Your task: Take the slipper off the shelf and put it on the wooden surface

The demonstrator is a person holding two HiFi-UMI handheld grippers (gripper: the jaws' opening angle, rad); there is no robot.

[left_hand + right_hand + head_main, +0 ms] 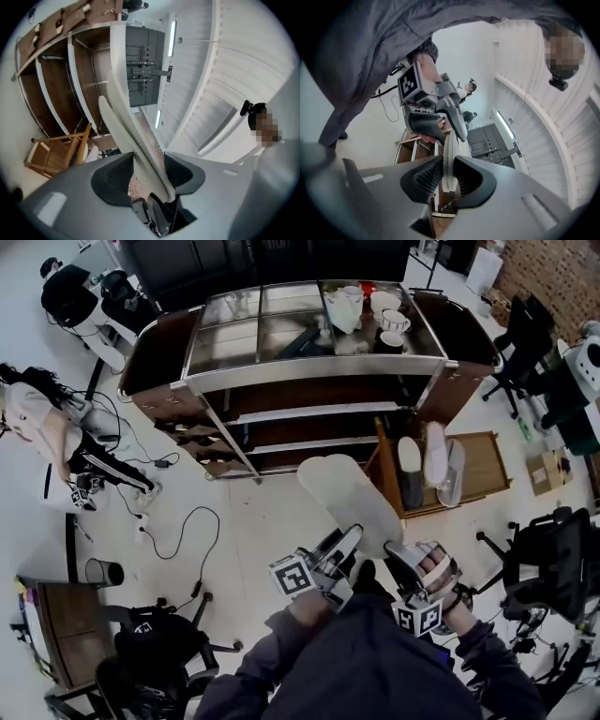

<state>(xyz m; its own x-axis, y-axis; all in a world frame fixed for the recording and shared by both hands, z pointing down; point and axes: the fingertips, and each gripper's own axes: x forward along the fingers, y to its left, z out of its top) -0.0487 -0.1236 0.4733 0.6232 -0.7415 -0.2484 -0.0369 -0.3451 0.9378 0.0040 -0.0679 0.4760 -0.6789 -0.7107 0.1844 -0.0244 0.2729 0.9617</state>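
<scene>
In the head view a white slipper (349, 497) is held in the air in front of the wooden shelf (281, 381), sole up and tilted. My right gripper (398, 554) is shut on its near end; in the right gripper view both pads squeeze the slipper's (448, 159) thin edge. My left gripper (345, 545) stands open at the same end. In the left gripper view the slipper (126, 126) runs between the jaws, with a gap on its left side. The low wooden surface (483, 465) lies right of the shelf and carries a dark slipper (410, 474) and two light ones.
Cups and a jug (384, 320) stand on the shelf's glass top. Office chairs (544, 568) crowd the right side, another chair (159, 652) is at lower left. A cable (187, 531) trails over the floor. A person (47, 427) sits at far left.
</scene>
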